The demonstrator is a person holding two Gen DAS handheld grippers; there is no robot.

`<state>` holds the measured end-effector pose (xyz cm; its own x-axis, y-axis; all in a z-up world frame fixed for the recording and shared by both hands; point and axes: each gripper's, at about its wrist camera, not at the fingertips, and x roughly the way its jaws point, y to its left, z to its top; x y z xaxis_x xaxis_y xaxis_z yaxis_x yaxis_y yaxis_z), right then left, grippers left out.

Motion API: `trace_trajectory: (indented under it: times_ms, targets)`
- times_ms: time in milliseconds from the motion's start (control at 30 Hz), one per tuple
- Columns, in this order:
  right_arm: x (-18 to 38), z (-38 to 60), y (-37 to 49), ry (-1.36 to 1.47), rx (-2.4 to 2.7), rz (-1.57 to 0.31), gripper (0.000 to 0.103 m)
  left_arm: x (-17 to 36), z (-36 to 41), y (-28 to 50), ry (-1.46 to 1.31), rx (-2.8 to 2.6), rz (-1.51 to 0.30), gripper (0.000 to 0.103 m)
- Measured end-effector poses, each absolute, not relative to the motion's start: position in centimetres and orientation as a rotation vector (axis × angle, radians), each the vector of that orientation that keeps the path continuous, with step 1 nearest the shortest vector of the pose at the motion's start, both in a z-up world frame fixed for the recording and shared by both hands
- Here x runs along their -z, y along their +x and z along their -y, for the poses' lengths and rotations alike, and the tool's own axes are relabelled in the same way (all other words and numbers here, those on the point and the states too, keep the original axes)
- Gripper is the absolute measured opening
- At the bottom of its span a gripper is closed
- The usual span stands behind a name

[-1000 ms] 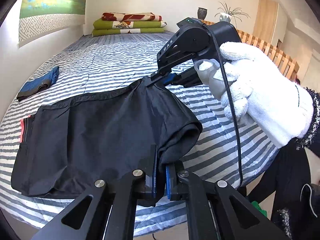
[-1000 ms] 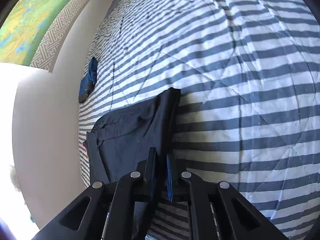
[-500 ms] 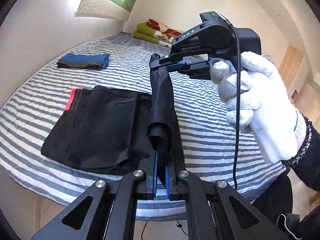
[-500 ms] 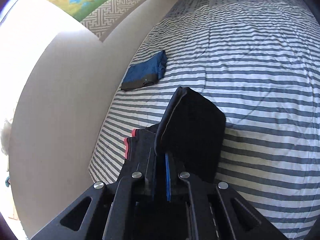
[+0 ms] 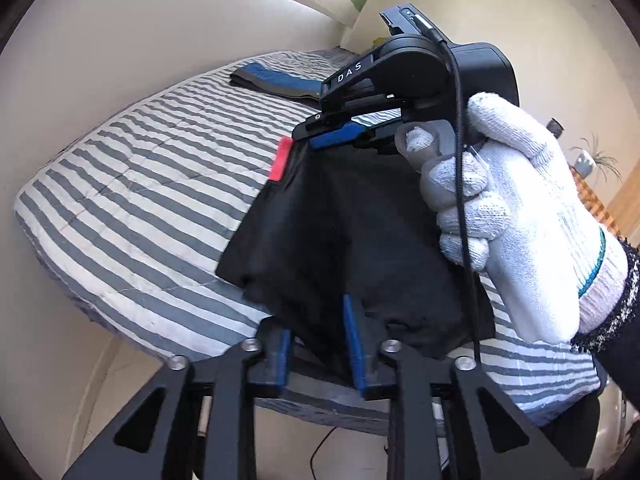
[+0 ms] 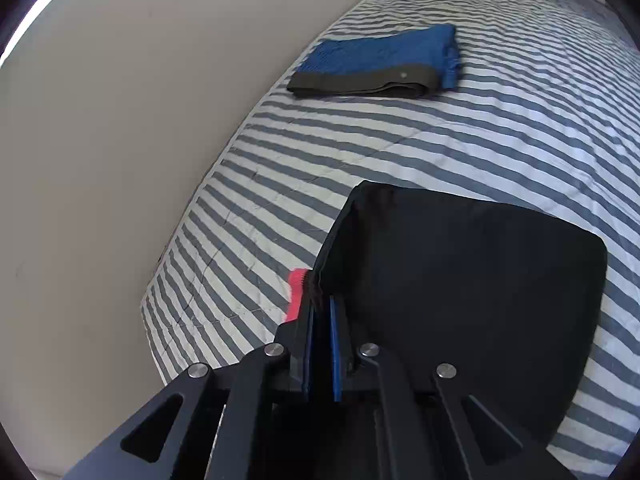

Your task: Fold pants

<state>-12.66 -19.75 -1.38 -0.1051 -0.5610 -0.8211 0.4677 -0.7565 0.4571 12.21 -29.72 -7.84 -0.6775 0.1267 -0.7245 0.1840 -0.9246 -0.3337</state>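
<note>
Black pants point(image 5: 340, 232) lie folded over on the striped bed point(image 5: 140, 168), with a red waistband strip point(image 5: 280, 160) showing at the far edge. My left gripper point(image 5: 316, 320) is at the near edge; its jaws are opening wide and loose black cloth lies between them. My right gripper point(image 5: 316, 138), in a white-gloved hand point(image 5: 512, 208), is at the far corner by the red strip. In the right wrist view that gripper point(image 6: 322, 312) has jaws just opening, a narrow gap with the hem of the pants point(image 6: 460, 280) at its tips beside the red strip point(image 6: 296, 292).
A folded blue garment with a dark band point(image 6: 380, 60) lies farther up the bed near the wall point(image 6: 120, 120); it also shows as the blue garment point(image 5: 276, 80) in the left wrist view. The mattress edge and floor point(image 5: 120, 380) are just below my left gripper.
Both grippers carried the free end of the pants over onto the waistband end, doubling the pants. The left jaws have parted widely and the right jaws slightly; both were shut on the cloth before.
</note>
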Motion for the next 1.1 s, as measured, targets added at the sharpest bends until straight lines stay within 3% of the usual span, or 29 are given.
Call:
trace_trajectory:
  times_ms: [67, 167, 300, 500, 600, 633, 667, 767, 1100]
  targets:
    - [1.7, 21.5, -13.0, 1.501, 1.861, 0.046, 0.021, 7.6, 30.4, 12.2, 1.248, 2.730, -0.578, 0.046]
    - [-0.1, 20.8, -13.1, 1.458, 1.809, 0.117, 0.028, 6.7, 30.6, 12.8, 1.160, 2.628, -0.384, 0.047]
    - [-4.0, 14.9, -12.7, 1.350, 1.819, 0.297, 0.039, 5.1, 31.1, 13.3, 1.093, 2.652, -0.417, 0.047]
    - [-4.4, 4.4, -8.3, 1.287, 2.027, 0.191, 0.039, 5.7, 30.9, 9.3, 1.212, 2.710, -0.502, 0.048]
    - [-1.4, 1.2, -6.0, 1.344, 2.075, 0.166, 0.039, 6.7, 29.6, 8.0, 1.287, 2.696, -0.421, 0.052]
    - [-0.3, 0.7, -5.5, 1.375, 2.060, 0.173, 0.039, 7.1, 29.4, 7.6, 1.302, 2.696, -0.436, 0.051]
    - [0.8, 0.6, -5.0, 1.403, 2.044, 0.172, 0.039, 7.5, 29.2, 7.2, 1.317, 2.707, -0.473, 0.033]
    - [3.2, 1.7, -4.0, 1.451, 2.019, 0.152, 0.039, 7.5, 28.4, 6.7, 1.302, 2.726, -0.504, 0.006]
    - [-0.3, 3.1, -4.4, 1.226, 2.120, 0.073, 0.039, 7.0, 31.8, 7.0, 1.201, 2.635, -0.567, 0.004]
